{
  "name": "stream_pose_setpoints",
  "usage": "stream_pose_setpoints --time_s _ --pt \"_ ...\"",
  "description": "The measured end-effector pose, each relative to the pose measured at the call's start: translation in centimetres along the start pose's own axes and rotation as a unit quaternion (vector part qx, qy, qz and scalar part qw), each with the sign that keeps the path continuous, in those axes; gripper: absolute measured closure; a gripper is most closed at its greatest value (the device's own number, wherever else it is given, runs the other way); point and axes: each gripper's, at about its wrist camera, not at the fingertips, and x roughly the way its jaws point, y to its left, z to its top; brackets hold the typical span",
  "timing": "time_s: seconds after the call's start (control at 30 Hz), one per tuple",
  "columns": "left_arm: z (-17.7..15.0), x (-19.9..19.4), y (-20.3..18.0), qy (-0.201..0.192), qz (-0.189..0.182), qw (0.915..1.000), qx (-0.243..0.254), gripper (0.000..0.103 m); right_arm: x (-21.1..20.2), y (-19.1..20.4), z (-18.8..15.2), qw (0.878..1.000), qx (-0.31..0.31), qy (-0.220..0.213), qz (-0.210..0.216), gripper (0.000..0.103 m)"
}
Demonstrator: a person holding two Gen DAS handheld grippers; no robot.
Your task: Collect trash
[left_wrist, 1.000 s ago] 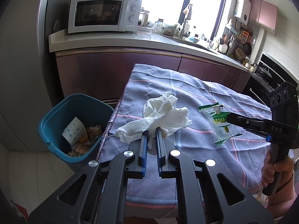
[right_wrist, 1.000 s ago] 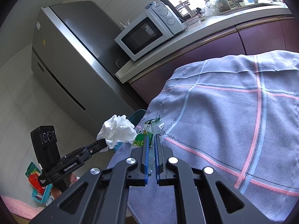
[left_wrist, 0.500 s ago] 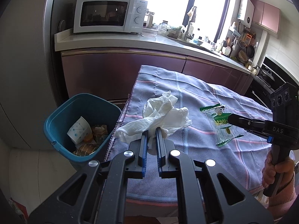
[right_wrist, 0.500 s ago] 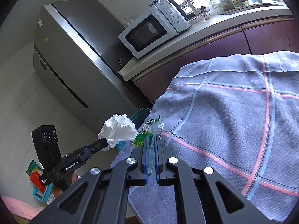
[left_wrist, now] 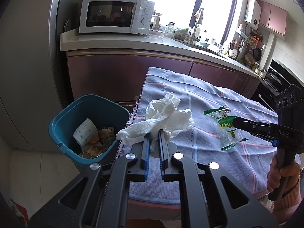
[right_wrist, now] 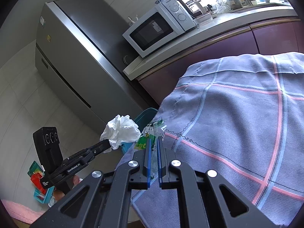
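Observation:
My left gripper (left_wrist: 153,133) is shut on a crumpled white tissue (left_wrist: 163,115) and holds it above the table's left edge, just right of the teal trash bin (left_wrist: 62,117). The tissue (right_wrist: 121,131) and the left gripper (right_wrist: 106,145) also show in the right wrist view. My right gripper (right_wrist: 154,139) is shut on a clear green snack wrapper (right_wrist: 150,133), held above the cloth-covered table (right_wrist: 237,114). In the left wrist view the right gripper (left_wrist: 234,122) holds the wrapper (left_wrist: 226,129) to the right of the tissue.
The bin holds a paper cup (left_wrist: 84,134) and other scraps. A fridge (right_wrist: 76,62) stands left of the bin. A counter with a microwave (left_wrist: 114,15) runs behind the table. Colourful items (right_wrist: 38,180) lie on the floor.
Both grippers have drifted left toward the bin, each still holding its piece of trash. The bin now sits closer to the tissue in the left wrist view.

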Motion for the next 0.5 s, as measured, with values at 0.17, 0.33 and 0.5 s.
stream_pose_setpoints --time_s 0.17,0.33,0.5 --pt "0.1 -0.1 0.3 -0.001 0.003 1.0000 -0.002 0.094 0.4 0.0 0.1 1.000 0.001 0.002 0.004 0.098" --pt "0.1 -0.2 0.8 -0.001 0.006 1.0000 -0.005 0.094 0.7 0.2 0.1 1.000 -0.001 0.005 0.007 0.098" --pt "0.1 -0.4 1.1 -0.003 0.010 0.9999 -0.007 0.094 1.1 0.4 0.2 1.000 -0.003 0.008 0.009 0.098"
